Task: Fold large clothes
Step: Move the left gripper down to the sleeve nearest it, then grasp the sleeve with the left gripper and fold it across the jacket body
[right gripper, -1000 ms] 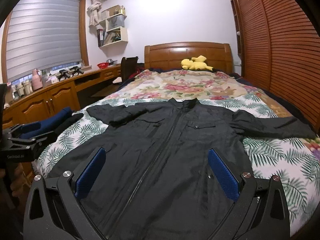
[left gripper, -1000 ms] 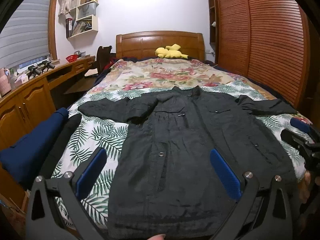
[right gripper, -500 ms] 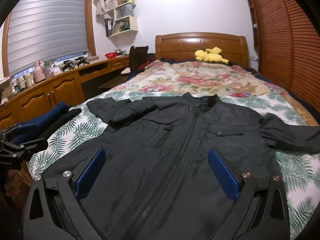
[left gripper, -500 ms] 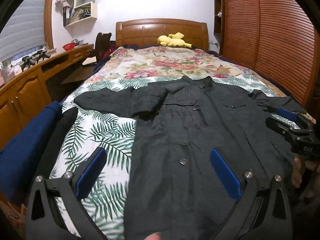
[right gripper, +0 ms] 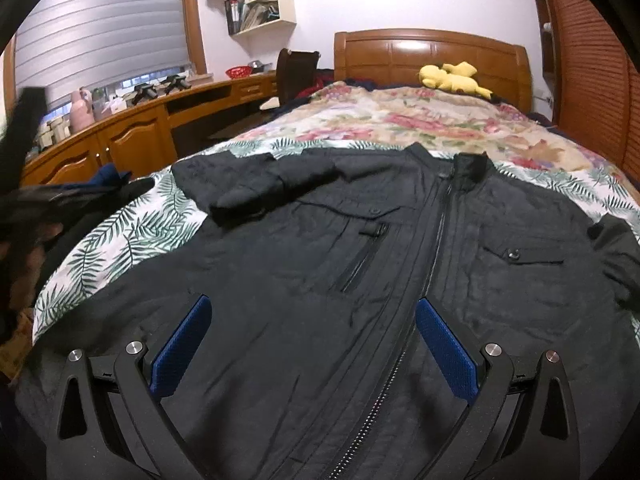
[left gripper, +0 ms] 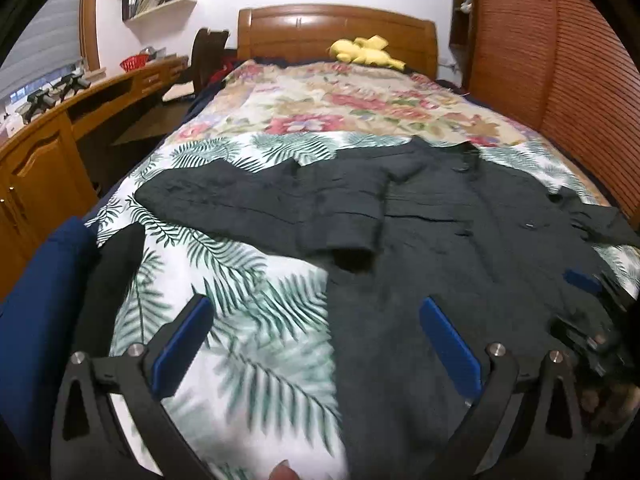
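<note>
No readable text, labels, brands or nos. in either view; book spines on the wall shelf (right gripper: 256, 12) too small and blurred to make out, and the black jacket (right gripper: 360, 280) shows no print or logo

Both fisheye cameras sit low at the near foot of the bed (left gripper: 360, 108), each facing along its own spread jaws toward the far wooden headboard (right gripper: 432, 50). The left wrist view hangs close over the jacket's (left gripper: 440, 240) left edge and the leaf-print sheet (left gripper: 240, 272), while the right wrist view sits close over the jacket's (right gripper: 360, 280) zipped middle. Both views share the jacket, headboard, yellow plush toy (left gripper: 366, 52) and the long desk (right gripper: 132, 132) on the left.
</note>
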Action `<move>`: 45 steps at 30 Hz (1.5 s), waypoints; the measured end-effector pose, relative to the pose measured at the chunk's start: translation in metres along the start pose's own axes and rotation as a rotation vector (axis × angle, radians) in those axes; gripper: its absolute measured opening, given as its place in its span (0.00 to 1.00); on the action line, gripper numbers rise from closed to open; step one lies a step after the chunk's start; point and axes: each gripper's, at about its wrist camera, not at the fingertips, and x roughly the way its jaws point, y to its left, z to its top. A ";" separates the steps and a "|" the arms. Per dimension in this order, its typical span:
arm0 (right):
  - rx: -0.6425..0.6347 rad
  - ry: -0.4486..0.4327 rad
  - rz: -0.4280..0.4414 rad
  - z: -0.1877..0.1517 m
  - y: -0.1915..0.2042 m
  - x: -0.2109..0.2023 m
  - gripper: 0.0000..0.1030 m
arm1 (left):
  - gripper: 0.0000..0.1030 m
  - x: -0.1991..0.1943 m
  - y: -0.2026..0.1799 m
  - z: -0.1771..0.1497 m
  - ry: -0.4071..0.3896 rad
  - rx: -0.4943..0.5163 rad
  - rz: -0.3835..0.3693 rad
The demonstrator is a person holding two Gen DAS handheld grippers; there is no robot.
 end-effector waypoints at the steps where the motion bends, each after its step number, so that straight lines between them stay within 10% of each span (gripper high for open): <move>1: 0.001 -0.004 0.003 -0.001 -0.001 -0.002 1.00 | 1.00 0.014 0.009 0.007 0.011 -0.013 -0.003; 10: -0.004 0.001 0.002 -0.003 0.001 0.005 1.00 | 0.99 0.098 0.074 0.041 0.077 -0.146 -0.038; 26: 0.000 -0.002 -0.009 -0.005 0.000 0.006 1.00 | 0.37 0.179 0.137 0.050 0.135 -0.427 -0.014; 31: 0.000 0.001 -0.008 -0.004 0.000 0.006 1.00 | 0.01 0.185 0.132 0.062 0.136 -0.408 -0.026; 45: 0.006 -0.032 0.002 -0.004 -0.003 -0.009 1.00 | 0.00 0.052 -0.015 0.122 -0.043 -0.053 -0.110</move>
